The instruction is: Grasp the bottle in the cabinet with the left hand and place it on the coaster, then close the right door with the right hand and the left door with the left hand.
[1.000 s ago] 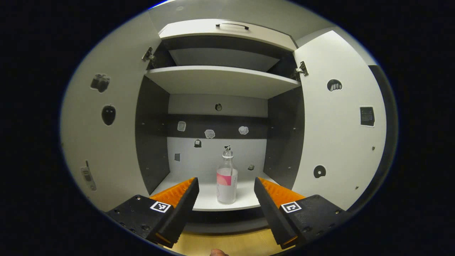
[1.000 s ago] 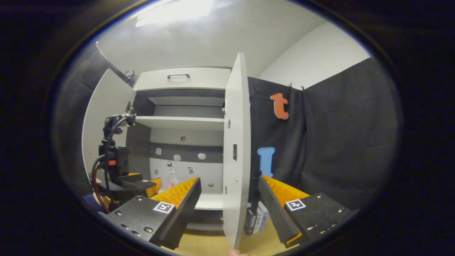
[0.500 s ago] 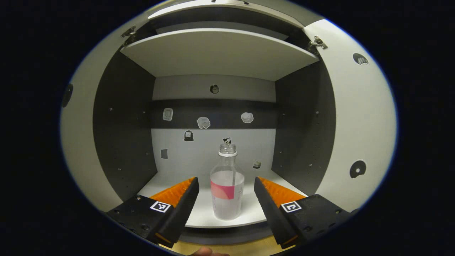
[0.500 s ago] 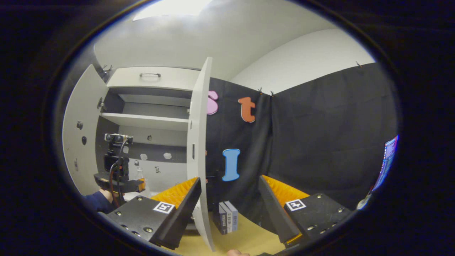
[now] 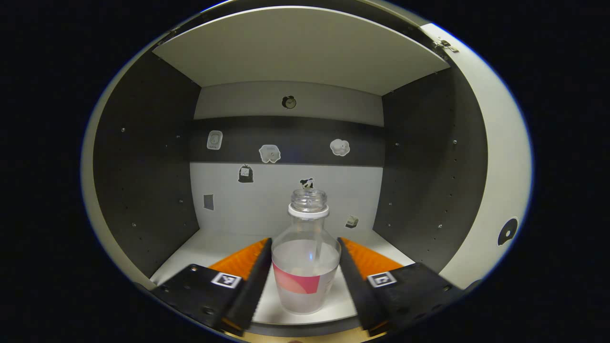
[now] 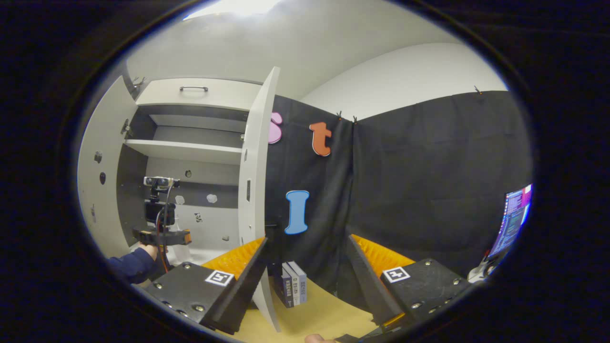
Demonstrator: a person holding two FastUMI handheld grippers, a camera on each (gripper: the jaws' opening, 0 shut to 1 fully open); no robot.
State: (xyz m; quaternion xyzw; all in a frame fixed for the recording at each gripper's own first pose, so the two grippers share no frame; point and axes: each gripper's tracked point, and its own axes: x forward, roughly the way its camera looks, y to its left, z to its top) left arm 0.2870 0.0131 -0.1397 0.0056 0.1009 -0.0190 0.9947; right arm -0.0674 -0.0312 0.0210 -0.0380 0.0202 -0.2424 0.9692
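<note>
The bottle [image 5: 306, 257] stands upright near the front edge of the cabinet's lower shelf [image 5: 224, 240], about midway between the side walls, and the left gripper [image 5: 305, 274] has it between its spread fingers, one on either flank of the body, close beside the plastic; whether either touches cannot be told. It is clear thin-walled plastic with no cap and partly filled, so it is probably light but top-open: tilting may spill, and a hard squeeze could buckle the wall. The labelled lower body, below the shoulder, looks like the best place to grip, kept vertical. The right gripper [image 6: 305, 264] hangs wide open and empty over the tabletop [image 6: 310, 319], just beside the open right door [image 6: 255, 190].
</note>
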